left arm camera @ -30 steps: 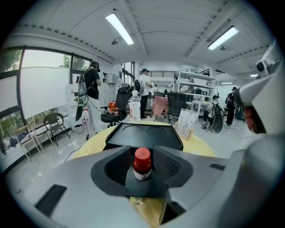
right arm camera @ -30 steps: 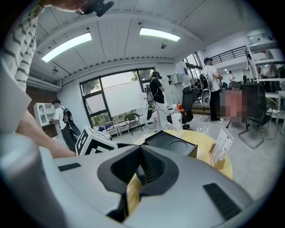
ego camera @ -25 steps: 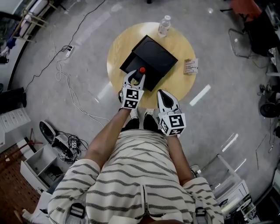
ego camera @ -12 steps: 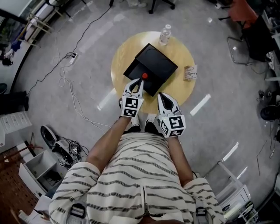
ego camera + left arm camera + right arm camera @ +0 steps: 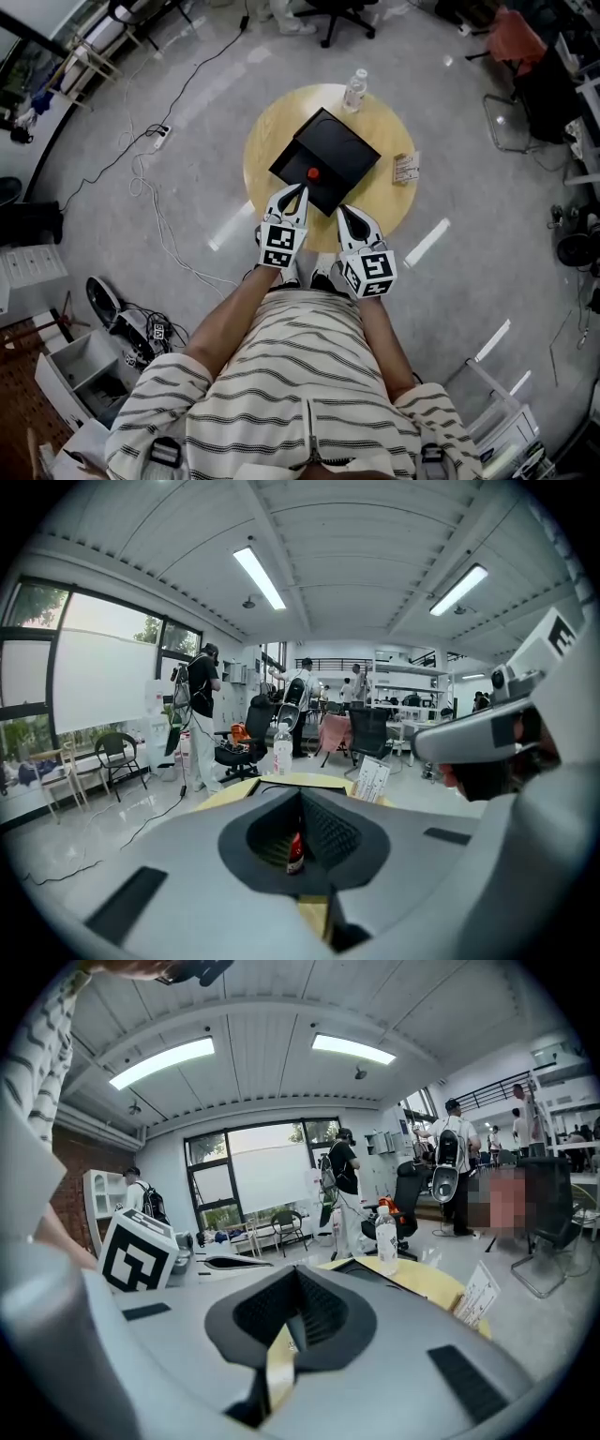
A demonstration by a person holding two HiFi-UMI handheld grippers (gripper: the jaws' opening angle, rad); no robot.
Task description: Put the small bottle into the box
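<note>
Small red-capped bottle (image 5: 312, 173) stands upright inside the outline of the flat black square box (image 5: 345, 141), front-left part, on the round light-wood table (image 5: 267, 131). So the placement looks done, though the box's wall height can't be read from above. Left gripper (image 5: 299, 190): jaws drawn together to a narrow slit with nothing clamped. Its own view shows the bottle through that slit, beyond the tips against the dark box interior. From the head view the tips sit just short of the bottle, over the box's near-left edge. Right gripper (image 5: 343, 210): jaws closed on nothing, only a strip of tabletop showing through the slit; it hangs at the table's near edge beside the box's front corner. A clear plastic water bottle (image 5: 354, 90) stands at the far rim and a white printed card (image 5: 406, 169) at the right, both well apart from the action. Main risk is the left tips being this near a narrow upright bottle, since any forward drift or sideways swing would probably tip it or roll it out. Second risk: either gripper catching the box's near edge or front corner, which would shift the box and topple the bottle. The box's front corner is also close to the table rim, so a pull toward the person could drag it off.
</note>
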